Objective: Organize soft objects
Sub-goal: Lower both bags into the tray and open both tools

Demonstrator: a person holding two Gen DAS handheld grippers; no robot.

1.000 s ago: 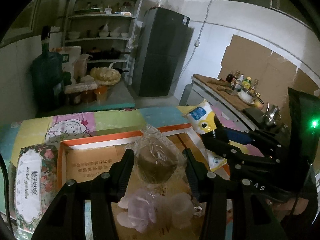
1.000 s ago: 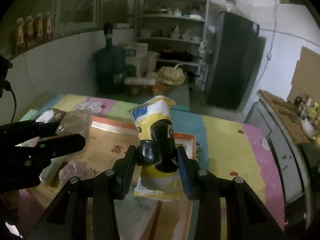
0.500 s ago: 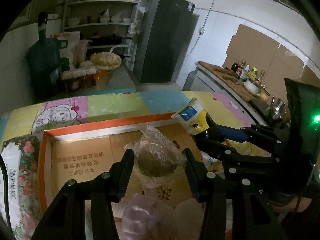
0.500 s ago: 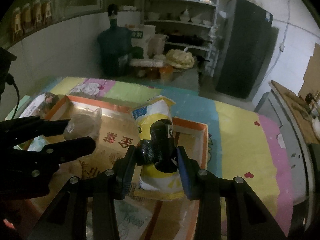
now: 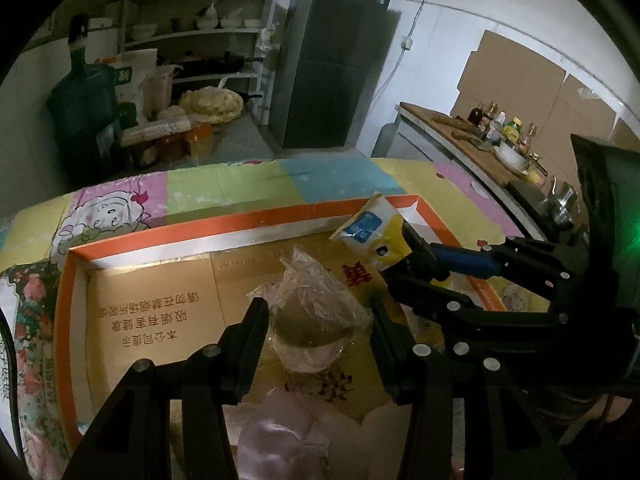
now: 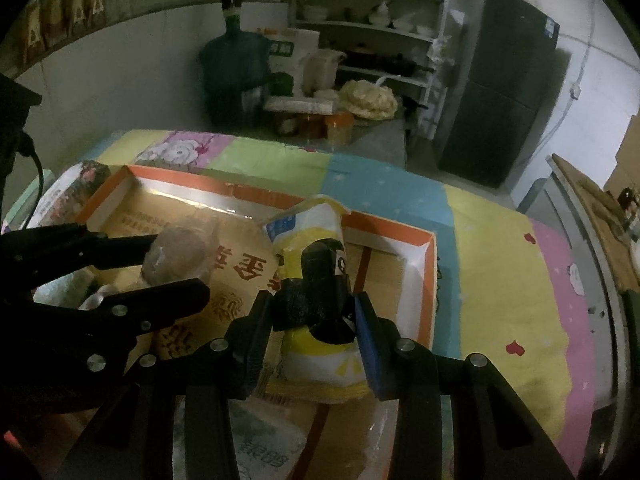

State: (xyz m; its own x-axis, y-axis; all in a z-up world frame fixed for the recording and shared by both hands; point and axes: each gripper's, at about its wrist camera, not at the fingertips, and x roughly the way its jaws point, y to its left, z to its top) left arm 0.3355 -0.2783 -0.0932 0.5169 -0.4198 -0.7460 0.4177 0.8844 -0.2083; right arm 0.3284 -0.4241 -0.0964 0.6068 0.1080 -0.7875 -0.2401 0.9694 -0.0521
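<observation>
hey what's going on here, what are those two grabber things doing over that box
A person is sorting soft things into an orange-rimmed cardboard box on a colourful tablecloth. The left gripper holds a clear plastic bag with a brownish lump inside above the box floor. The right gripper is clamped on a yellow and white pouch near the box's right end. A pinkish soft item lies below.

Both tools now sit lower over the orange-rimmed box (image 5: 168, 236): the left tool (image 5: 318, 330) with its wrapped bun (image 5: 310, 322), the right tool (image 6: 316, 312) with its yellow pouch (image 6: 316, 236).
</observation>
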